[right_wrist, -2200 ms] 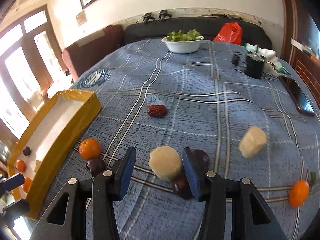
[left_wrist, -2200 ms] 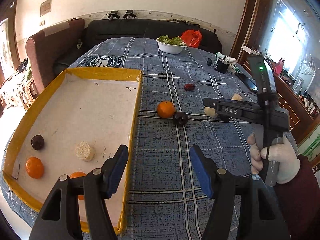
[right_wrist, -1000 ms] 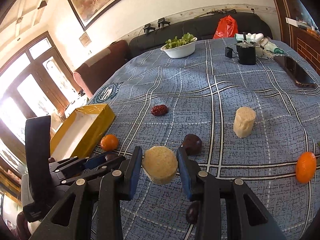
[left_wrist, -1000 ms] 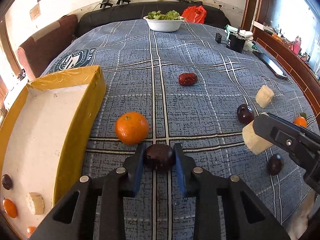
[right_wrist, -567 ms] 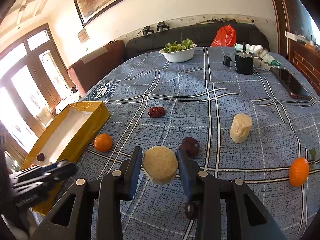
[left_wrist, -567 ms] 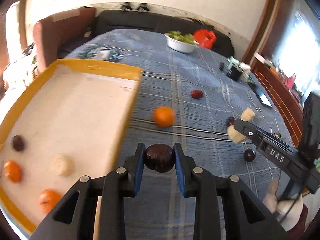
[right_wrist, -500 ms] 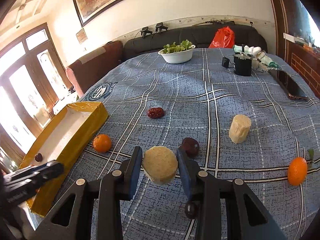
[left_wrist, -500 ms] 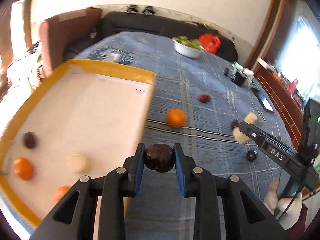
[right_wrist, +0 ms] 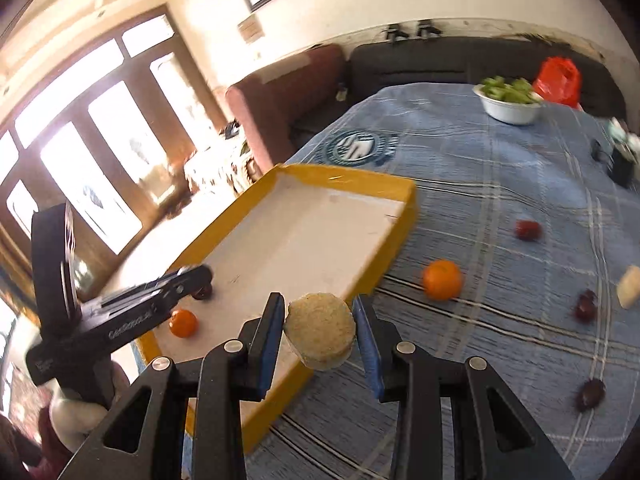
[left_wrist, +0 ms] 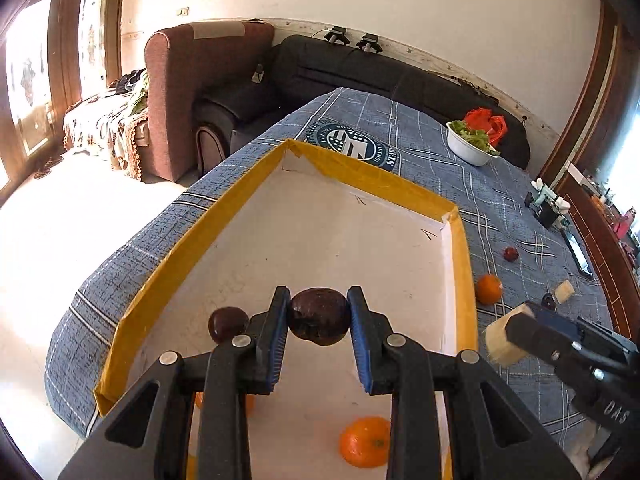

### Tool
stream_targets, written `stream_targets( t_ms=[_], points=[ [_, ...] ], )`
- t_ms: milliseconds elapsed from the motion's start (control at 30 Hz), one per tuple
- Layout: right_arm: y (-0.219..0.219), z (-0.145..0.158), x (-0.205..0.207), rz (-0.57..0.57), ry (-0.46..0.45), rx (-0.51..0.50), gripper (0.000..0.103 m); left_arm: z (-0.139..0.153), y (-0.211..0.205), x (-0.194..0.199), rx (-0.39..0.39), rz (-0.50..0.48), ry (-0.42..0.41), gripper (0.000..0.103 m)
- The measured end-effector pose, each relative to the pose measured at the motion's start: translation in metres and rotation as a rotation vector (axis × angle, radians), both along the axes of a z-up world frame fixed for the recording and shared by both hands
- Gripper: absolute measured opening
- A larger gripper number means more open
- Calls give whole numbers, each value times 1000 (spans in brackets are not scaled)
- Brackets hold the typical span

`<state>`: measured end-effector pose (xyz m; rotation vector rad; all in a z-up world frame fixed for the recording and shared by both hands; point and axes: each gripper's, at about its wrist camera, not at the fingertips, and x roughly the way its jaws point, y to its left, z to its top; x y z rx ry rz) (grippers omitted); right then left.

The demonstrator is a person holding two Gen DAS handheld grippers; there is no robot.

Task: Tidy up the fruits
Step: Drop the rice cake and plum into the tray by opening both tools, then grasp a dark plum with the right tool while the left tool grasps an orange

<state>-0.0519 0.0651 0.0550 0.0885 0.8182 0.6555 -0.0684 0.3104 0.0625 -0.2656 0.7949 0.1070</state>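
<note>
My left gripper (left_wrist: 319,322) is shut on a dark plum (left_wrist: 319,316) and holds it above the near part of the yellow-walled tray (left_wrist: 462,256). In the tray lie another dark plum (left_wrist: 227,323) and an orange (left_wrist: 365,442). My right gripper (right_wrist: 320,330) is shut on a pale round cake-like piece (right_wrist: 320,332), over the tray's near right wall (right_wrist: 394,240). It also shows at the right of the left wrist view (left_wrist: 505,340). An orange (right_wrist: 442,280), dark plums (right_wrist: 585,306) and a red date (right_wrist: 527,230) lie on the blue cloth.
A white bowl of greens (left_wrist: 472,144) and a red bag (left_wrist: 486,120) sit at the table's far end. A pale piece (right_wrist: 628,286) lies at the right. A black cup (left_wrist: 546,212) and a phone (left_wrist: 578,250) are near the right edge. A sofa and armchair stand beyond.
My left gripper carried the plum left, from beside the tray to above its floor. My right gripper swung left with the pale piece, from mid-table to the tray's near right wall.
</note>
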Motion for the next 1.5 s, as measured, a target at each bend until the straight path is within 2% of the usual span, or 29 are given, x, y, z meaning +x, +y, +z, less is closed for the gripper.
stream_targets(
  t_ms=[167, 333, 367, 467, 533, 600, 700, 833, 1033, 1133, 1267, 1367, 1500],
  points=[
    [59, -18, 7, 58, -4, -111, 40, -16, 21, 17, -29, 16, 42, 28],
    [85, -37, 9, 84, -20, -193, 41, -24, 32, 15, -63, 35, 51, 30],
    [86, -37, 7, 82, -35, -199, 41, -24, 34, 13, -70, 40, 50, 33],
    [85, -33, 3, 90, -51, -188, 53, -19, 33, 5, -53, 60, 44, 45],
    [79, -28, -2, 80, -68, -177, 53, -12, 27, -4, -18, 75, 25, 50],
    [69, -22, -8, 69, -82, -159, 53, -3, 19, -12, 19, 81, 9, 59],
    [47, -10, -20, 41, -109, -127, 53, 10, -6, -27, 99, 87, -5, 71],
    [4, 0, -35, -26, -132, -89, 55, 20, -37, -51, 148, 65, -15, 73],
    [-92, 5, -54, -192, -143, -62, 56, 30, -81, -69, 84, -59, -21, 73],
    [-153, 5, -56, -306, -118, -64, 55, 36, -102, -69, 32, -125, -22, 73],
    [-224, 1, -58, -445, -74, -39, 55, 33, -136, -62, 12, -217, 3, 73],
    [-243, -10, -54, -467, -31, -25, 55, 27, -154, -55, -15, -276, 31, 73],
    [-233, -31, -35, -441, 33, -52, 55, 18, -166, -43, -49, -326, 51, 74]
  ],
)
